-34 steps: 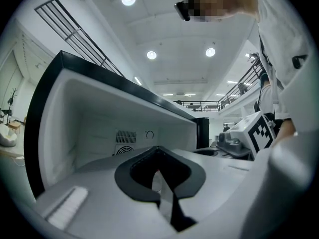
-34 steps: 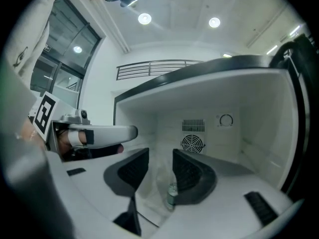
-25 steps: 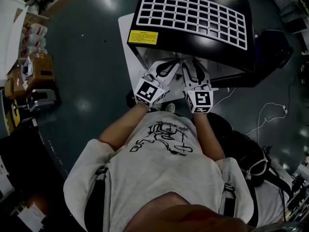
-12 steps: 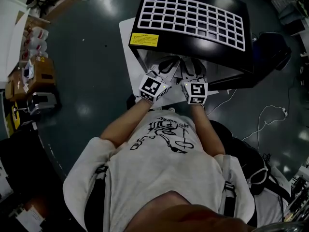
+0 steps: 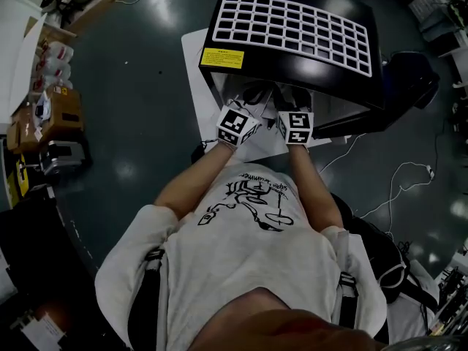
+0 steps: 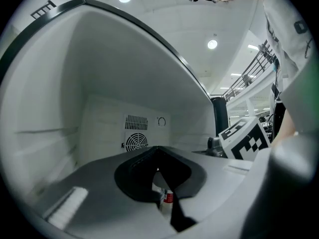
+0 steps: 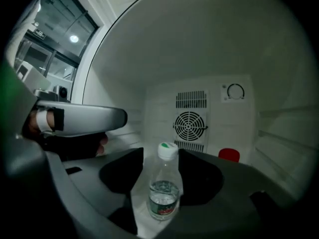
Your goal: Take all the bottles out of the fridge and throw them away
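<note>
Right claw [image 7: 160, 153] has just been opening: jaws wide, loose either side of the upright bottle [image 7: 162, 193] on the fridge [image 7: 214, 54] floor, no grip. Left claw [image 6: 158, 153] looks clenched, empty. Push in off-centre and you could tip the bottle.

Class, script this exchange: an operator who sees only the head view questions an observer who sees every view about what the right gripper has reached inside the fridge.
Operator: The fridge top hides the right gripper tips from me. Is anything in front of it?
Observer: Yes. A clear bottle with a white cap stands upright between its jaws.
Operator: Is it gripped?
Observer: No. The jaws have just been opening and stand apart, not pressing on the bottle.
</note>
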{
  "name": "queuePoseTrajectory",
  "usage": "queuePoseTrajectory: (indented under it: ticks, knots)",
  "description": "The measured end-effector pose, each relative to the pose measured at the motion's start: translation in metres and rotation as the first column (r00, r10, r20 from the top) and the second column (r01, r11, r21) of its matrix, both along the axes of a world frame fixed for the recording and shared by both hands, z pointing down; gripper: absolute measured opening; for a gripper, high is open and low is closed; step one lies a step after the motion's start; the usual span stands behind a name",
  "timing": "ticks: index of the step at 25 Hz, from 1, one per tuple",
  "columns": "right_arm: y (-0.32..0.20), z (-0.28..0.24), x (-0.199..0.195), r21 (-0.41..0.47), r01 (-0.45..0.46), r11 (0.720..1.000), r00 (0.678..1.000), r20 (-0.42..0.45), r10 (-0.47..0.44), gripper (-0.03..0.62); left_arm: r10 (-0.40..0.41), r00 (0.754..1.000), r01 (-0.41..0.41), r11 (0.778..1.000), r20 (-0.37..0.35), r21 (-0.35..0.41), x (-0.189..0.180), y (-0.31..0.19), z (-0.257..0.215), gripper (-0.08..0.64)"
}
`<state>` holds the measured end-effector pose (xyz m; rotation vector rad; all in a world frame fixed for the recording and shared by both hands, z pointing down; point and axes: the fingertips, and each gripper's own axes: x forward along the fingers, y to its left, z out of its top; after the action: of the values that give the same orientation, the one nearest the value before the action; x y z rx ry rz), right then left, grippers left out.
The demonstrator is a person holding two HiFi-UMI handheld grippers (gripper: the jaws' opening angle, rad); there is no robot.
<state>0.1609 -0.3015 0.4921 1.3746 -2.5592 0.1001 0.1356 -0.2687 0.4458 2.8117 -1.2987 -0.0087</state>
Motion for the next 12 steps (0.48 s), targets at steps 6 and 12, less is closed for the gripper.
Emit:
queuePoseTrajectory:
  ticks: [6,12]
  knots:
    - [-0.012,0.008,-0.002,-0.022,-0.004,1.000,1.000,0.008,0.005,0.197,-0.005,1.000,0.006,1.000,0.013,-0.029,-0.002,-0.006,0.014,0.009]
    - [-0.024,0.011,-0.004,-0.027,-0.005,1.000,1.000,0.021,0.006,0.196,-0.016,1.000,0.017,0.999,0.017,-0.048,-0.005,-0.013,0.022,0.009]
